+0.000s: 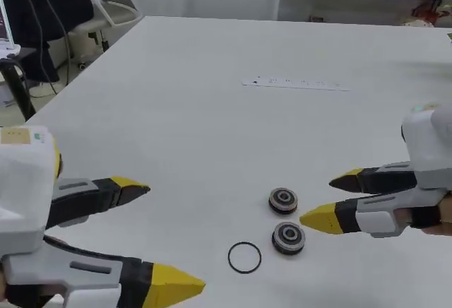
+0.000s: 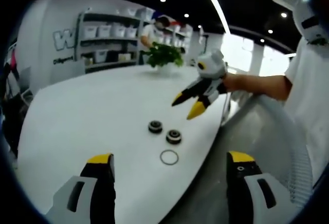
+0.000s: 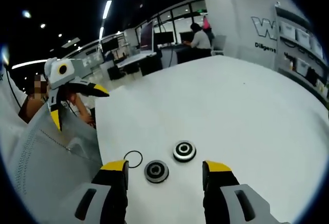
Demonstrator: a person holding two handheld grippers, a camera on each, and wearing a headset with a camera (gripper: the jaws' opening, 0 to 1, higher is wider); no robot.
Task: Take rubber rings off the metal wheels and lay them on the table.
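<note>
Two metal wheels lie flat on the white table (image 1: 212, 110). The far wheel (image 1: 283, 200) and the near wheel (image 1: 289, 238) each show dark rubber around the rim. A loose black rubber ring (image 1: 244, 257) lies flat to the left of the near wheel. My right gripper (image 1: 325, 198) is open, its yellow tips just right of the wheels. My left gripper (image 1: 166, 241) is open at the lower left, apart from everything. The right gripper view has both wheels (image 3: 184, 151) (image 3: 156, 171) and the ring (image 3: 132, 159) ahead of the open jaws. The left gripper view shows the ring (image 2: 169, 157).
A strip of small marks (image 1: 295, 82) lies farther back on the table. Office chairs (image 1: 113, 4) and a seated person stand past the far left corner. Shelves with bins and a green plant (image 2: 163, 55) sit beyond the table's far end.
</note>
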